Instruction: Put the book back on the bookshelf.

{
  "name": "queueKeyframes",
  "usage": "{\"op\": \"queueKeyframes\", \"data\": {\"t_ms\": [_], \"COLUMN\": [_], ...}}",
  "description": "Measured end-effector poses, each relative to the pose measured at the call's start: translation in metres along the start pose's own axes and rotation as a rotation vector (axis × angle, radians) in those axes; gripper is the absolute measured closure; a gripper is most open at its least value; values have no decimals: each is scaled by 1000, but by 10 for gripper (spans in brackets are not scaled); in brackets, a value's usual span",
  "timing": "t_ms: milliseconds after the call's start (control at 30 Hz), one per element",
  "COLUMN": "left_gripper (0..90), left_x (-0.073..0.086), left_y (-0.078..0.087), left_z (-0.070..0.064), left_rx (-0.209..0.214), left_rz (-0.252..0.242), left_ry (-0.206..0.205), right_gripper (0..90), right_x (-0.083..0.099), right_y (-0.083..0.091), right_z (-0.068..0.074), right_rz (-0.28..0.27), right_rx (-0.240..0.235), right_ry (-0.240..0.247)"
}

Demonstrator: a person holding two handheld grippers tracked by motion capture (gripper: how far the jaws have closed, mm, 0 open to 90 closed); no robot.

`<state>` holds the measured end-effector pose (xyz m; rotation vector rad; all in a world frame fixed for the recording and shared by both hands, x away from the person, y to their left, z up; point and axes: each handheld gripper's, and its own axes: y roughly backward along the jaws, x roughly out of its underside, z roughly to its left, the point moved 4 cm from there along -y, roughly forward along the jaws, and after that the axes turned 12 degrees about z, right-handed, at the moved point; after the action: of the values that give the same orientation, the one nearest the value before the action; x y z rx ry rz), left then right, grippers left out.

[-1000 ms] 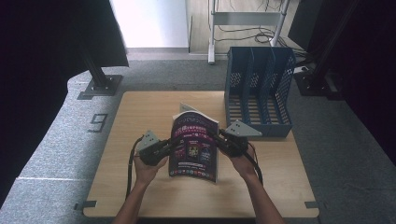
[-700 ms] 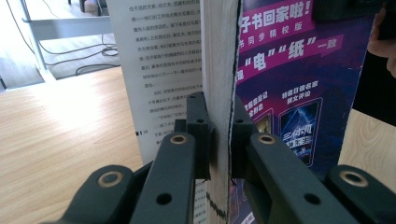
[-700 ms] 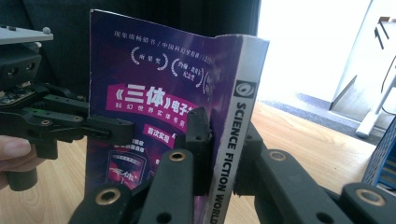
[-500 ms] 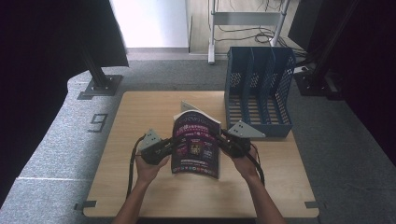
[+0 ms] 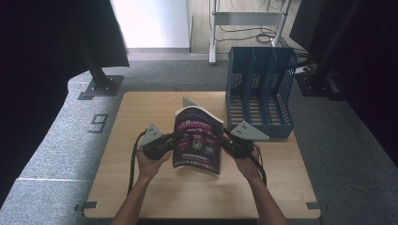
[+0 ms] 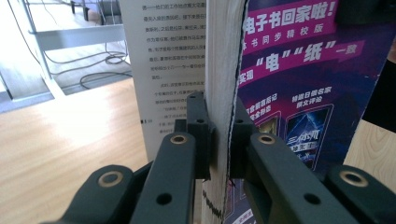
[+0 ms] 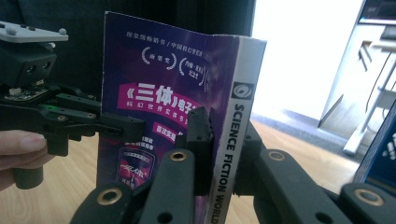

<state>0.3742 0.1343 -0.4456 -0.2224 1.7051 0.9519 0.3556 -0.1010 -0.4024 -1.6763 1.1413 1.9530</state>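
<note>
Upright, magazine [image 5: 197, 140] between both claws

Blue three-slot file rack [image 5: 261, 91] at the wooden table's [image 5: 141, 112] far right corner; metal stand [image 5: 248, 18] beyond.

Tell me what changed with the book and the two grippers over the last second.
Little changed. The book, held upright between the left gripper and the right gripper, shifted a touch toward the blue file rack and turned a little. Nothing was taken hold of or let go: the left jaws stayed clamped on the page edge, the right jaws on the spine. The rack and the table stayed put.
</note>
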Motion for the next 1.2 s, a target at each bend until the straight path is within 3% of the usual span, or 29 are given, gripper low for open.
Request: {"op": "queueKeyframes", "data": {"t_ms": [200,467,833,1200], "left_gripper": [837,830,809,793], "left_x": [-12,3,9,12], "left_y": [0,-9,-10,-10], "left_z": [-1,-1,0,1], "left_rx": [-8,2,-6,-6], "left_rz": [-8,26,45,31], "left_ry": [-17,-6,-14,-22], "right_gripper": [805,808,812,812], "right_x": [-6,7,15,20], "right_y": [7,5,6,7], "right_z": [0,0,4,6], "right_rz": [-37,-11,-16,-20], "right_rx": [24,10,-19,-39], "right_ry": [21,28,42,40]}}
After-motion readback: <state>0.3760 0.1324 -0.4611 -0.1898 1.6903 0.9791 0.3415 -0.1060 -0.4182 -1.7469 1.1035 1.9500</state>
